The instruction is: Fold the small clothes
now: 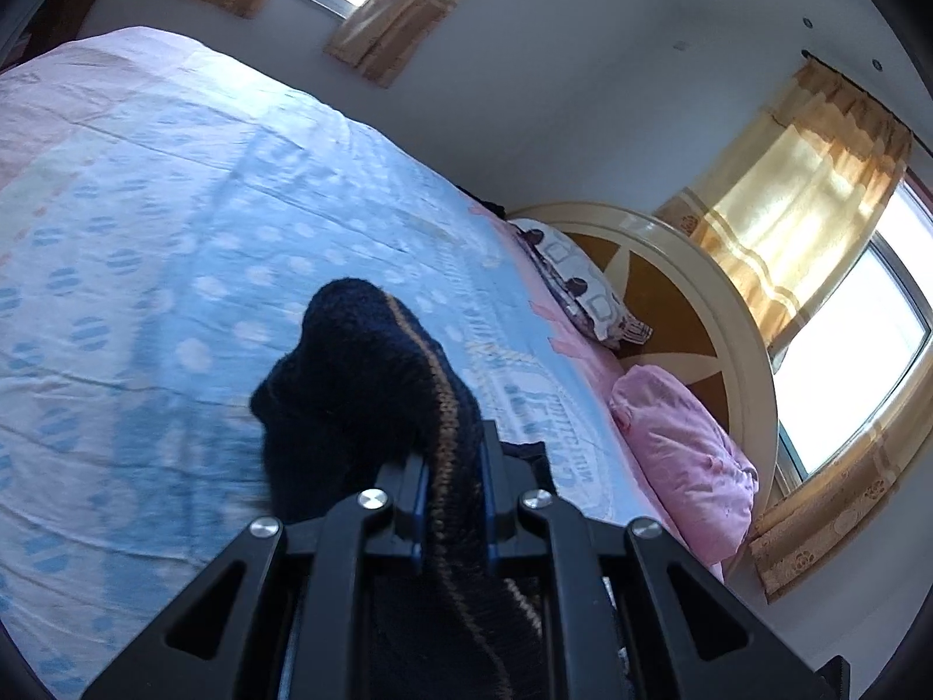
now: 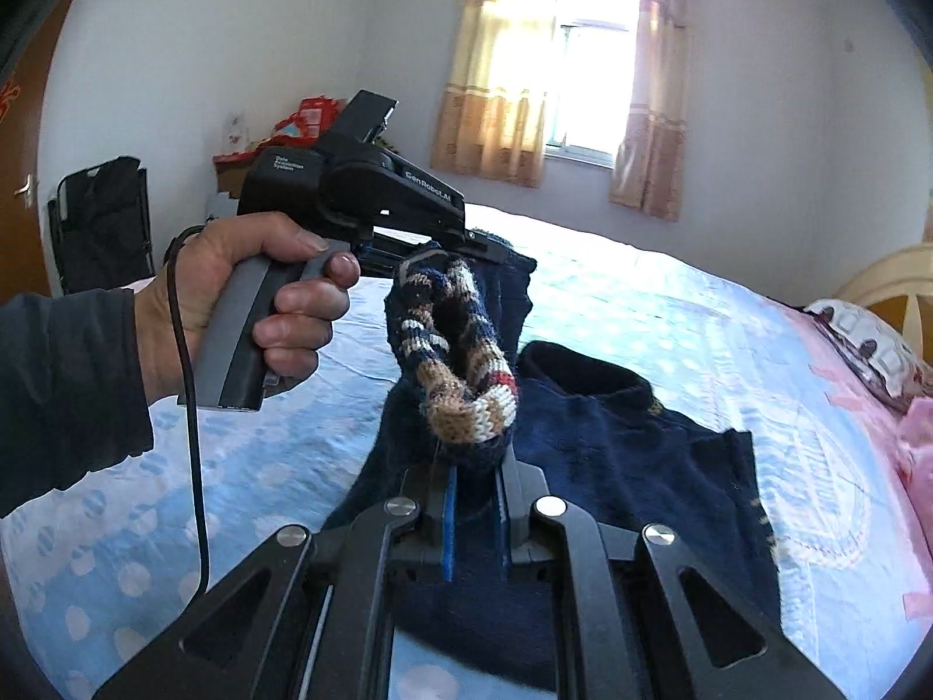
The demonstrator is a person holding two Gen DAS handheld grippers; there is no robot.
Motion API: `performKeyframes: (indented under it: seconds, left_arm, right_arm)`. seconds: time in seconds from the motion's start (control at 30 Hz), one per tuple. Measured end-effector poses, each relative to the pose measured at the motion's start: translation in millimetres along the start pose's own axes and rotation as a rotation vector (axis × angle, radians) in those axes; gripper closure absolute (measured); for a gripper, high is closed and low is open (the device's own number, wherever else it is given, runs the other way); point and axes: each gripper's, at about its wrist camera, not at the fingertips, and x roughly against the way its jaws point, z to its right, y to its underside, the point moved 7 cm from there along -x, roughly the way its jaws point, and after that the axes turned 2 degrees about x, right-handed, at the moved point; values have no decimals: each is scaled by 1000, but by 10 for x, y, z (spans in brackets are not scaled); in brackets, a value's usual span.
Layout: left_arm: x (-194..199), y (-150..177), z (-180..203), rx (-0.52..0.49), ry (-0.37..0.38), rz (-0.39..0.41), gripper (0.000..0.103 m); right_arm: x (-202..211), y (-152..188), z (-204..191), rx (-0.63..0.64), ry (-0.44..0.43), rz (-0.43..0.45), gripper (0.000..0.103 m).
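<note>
Sunlit curtains (image 2: 495, 76) hang at the bedroom windows behind a bed (image 1: 175, 204) spread with a blue dotted sheet. Against the round cream headboard (image 1: 729, 315) lie a patterned pillow (image 1: 583, 286) and a pink pillow (image 1: 682, 455). A dark folding chair (image 2: 105, 221) and red boxes (image 2: 303, 116) stand by the far wall. Both tongs are pinching the navy sweater (image 2: 612, 443), part lifted, part lying on the sheet: the left gripper (image 1: 452, 466) grips a bunched fold, the right gripper (image 2: 475, 466) the striped cuff. A hand (image 2: 245, 291) holds the left tool, marked "GenRobot.AI".
</note>
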Motion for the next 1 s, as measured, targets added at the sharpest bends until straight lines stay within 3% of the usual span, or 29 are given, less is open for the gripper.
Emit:
performKeyframes:
  seconds: [0.63, 1.0]
  left_arm:
    - [-443, 97, 618, -56, 17, -53, 89]
    - [-965, 346, 1032, -172, 1, -136, 89]
  right_arm:
    - [291, 171, 522, -104, 68, 19, 94]
    - [450, 550, 913, -205, 132, -25, 94]
